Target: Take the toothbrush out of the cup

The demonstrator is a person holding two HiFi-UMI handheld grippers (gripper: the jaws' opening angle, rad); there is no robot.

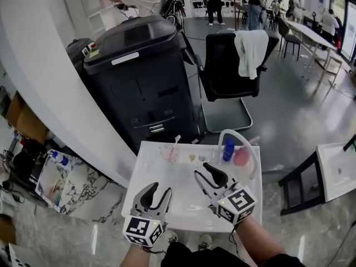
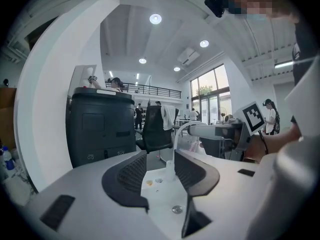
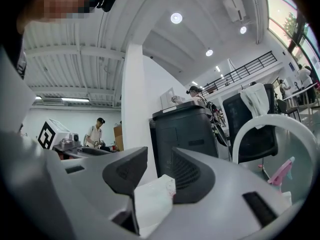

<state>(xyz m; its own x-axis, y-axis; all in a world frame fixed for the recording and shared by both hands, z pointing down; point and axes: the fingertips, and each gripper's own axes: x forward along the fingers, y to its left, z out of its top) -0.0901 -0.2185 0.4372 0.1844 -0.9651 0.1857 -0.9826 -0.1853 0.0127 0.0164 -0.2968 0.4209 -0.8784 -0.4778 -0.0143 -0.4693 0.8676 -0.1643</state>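
Observation:
A clear cup (image 1: 168, 153) stands at the far left of the white table (image 1: 183, 213), with a toothbrush (image 1: 176, 142) upright in it, its pale pink head sticking out. My left gripper (image 1: 161, 189) hovers open over the table's near left, well short of the cup. In the left gripper view the cup (image 2: 170, 169) shows small and far off between the jaws of the left gripper (image 2: 160, 159). My right gripper (image 1: 201, 170) is open over the table's middle, right of the cup. The right gripper (image 3: 159, 156) has nothing between its jaws.
A blue bottle (image 1: 228, 149), a pink cup (image 1: 242, 157) and a white arched handle (image 1: 236, 138) stand at the table's far right. A black bin (image 1: 139, 82) and an office chair (image 1: 228, 77) lie beyond. A white pillar (image 1: 50, 88) rises at left.

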